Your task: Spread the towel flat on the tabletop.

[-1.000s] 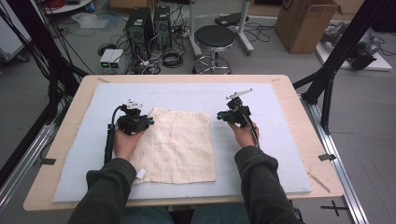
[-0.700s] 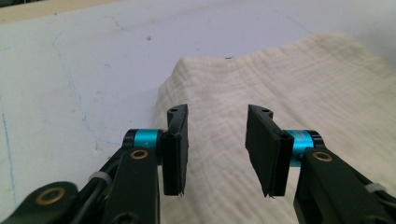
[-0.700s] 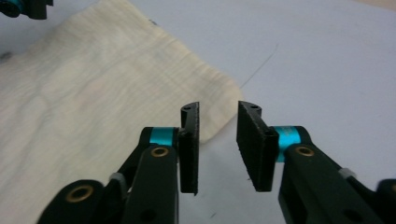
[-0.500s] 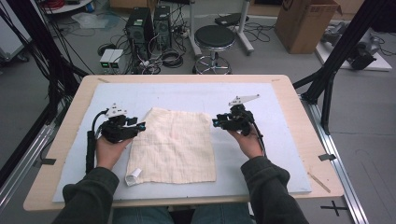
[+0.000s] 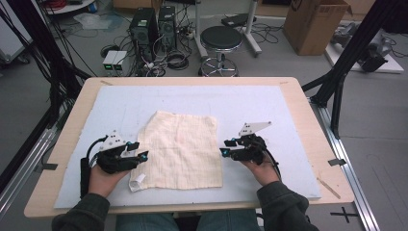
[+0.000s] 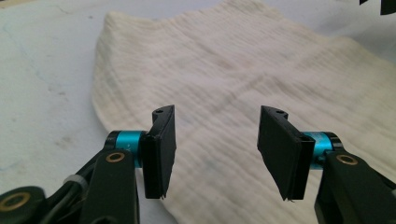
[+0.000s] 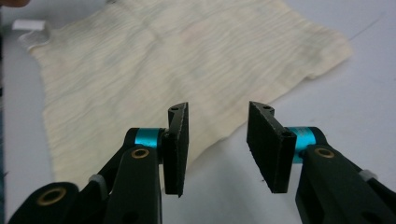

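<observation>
A cream cloth (image 5: 183, 149) lies spread flat on the pale blue mat (image 5: 250, 106), with a white tag (image 5: 137, 180) at its near left corner. My left gripper (image 5: 140, 155) sits at the cloth's left edge, pointing right. In the left gripper view its jaws (image 6: 217, 149) stand open over the cloth (image 6: 224, 70), and nothing is pinched. My right gripper (image 5: 225, 148) is at the cloth's right edge, pointing left. It is open too (image 7: 218, 144), over the cloth's border (image 7: 140, 60). Both pairs of jaws have just been opening.
The mat covers most of a wooden table (image 5: 308, 120). Past the far edge, on the floor, stand a black stool (image 5: 221, 38), computer towers (image 5: 154, 24) with cables, and a cardboard box (image 5: 315, 24). Black frame posts (image 5: 346, 62) flank the table.
Both hands have come from the cloth's far corners, out to its sides and back toward the person. The cloth has stayed flat on the mat.
</observation>
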Demonstrator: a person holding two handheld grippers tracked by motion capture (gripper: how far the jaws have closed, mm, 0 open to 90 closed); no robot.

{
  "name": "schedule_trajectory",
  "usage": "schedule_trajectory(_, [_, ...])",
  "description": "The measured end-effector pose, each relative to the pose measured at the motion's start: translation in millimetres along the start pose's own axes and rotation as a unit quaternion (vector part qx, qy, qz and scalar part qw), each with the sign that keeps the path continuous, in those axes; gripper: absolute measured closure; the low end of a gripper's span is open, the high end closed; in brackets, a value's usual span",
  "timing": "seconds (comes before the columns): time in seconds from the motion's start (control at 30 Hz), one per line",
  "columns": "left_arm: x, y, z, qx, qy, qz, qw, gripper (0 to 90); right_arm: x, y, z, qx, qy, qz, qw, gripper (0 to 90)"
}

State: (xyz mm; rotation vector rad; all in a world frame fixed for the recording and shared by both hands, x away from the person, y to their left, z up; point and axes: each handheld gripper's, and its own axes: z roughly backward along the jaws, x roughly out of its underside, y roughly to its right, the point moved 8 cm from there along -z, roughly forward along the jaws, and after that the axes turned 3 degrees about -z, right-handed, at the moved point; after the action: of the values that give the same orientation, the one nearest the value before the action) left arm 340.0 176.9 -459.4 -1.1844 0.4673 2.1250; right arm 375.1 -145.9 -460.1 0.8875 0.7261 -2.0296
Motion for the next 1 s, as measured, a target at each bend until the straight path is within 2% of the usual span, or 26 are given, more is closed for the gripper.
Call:
schedule_trajectory(0.13, [8.1,13.5,3.9,0.018,-0.003,-0.015,0.9997,44.5,11.1,-16.3,-1.7,-0.015,-0.017,0.033,0.9992,57.7])
schedule_trajectory(0.2, [13.0,18.2,4.7,0.024,-0.010,-0.025,0.9993,43.8,18.6,-23.1,-4.1,-0.025,-0.027,0.040,0.9985,57.8])
schedule_trajectory(0.3, [22.5,20.6,3.3,0.033,-0.029,-0.033,0.9985,43.0,28.0,-27.1,-11.6,-0.025,-0.053,0.055,0.9968,58.0])
schedule_trajectory(0.37, [27.8,21.5,1.9,0.033,-0.042,-0.041,0.9978,43.0,28.9,-30.0,-16.3,-0.026,-0.058,0.065,0.9958,58.9])
schedule_trajectory(0.47, [33.4,22.0,-0.5,0.040,-0.058,-0.048,0.9963,43.9,29.2,-34.0,-21.8,-0.027,-0.071,0.077,0.9942,63.3])
schedule_trajectory(0.53, [38.3,21.5,-3.1,0.049,-0.074,-0.046,0.9950,46.9,31.6,-34.2,-26.8,-0.021,-0.087,0.095,0.9914,67.2])
schedule_trajectory(0.6, [39.7,20.3,-3.1,0.052,-0.076,-0.046,0.9947,47.8,31.4,-35.2,-28.5,-0.017,-0.090,0.109,0.9899,72.3])
schedule_trajectory(0.67, [39.5,19.9,-3.4,0.050,-0.072,-0.040,0.9953,50.2,31.0,-34.0,-28.5,-0.017,-0.092,0.103,0.9903,78.8])
schedule_trajectory(0.73, [39.9,19.5,-3.0,0.047,-0.071,-0.045,0.9954,54.9,30.5,-31.6,-28.2,-0.022,-0.093,0.100,0.9905,86.2])
schedule_trajectory(0.9, [37.9,21.9,-4.7,0.047,-0.070,-0.046,0.9954,65.1,30.5,-30.8,-25.5,-0.029,-0.101,0.103,0.9891,88.2])
schedule_trajectory(1.0, [35.7,26.6,-7.7,0.053,-0.069,-0.047,0.9951,65.0,33.9,-29.0,-19.5,-0.033,-0.105,0.100,0.9889,88.2])
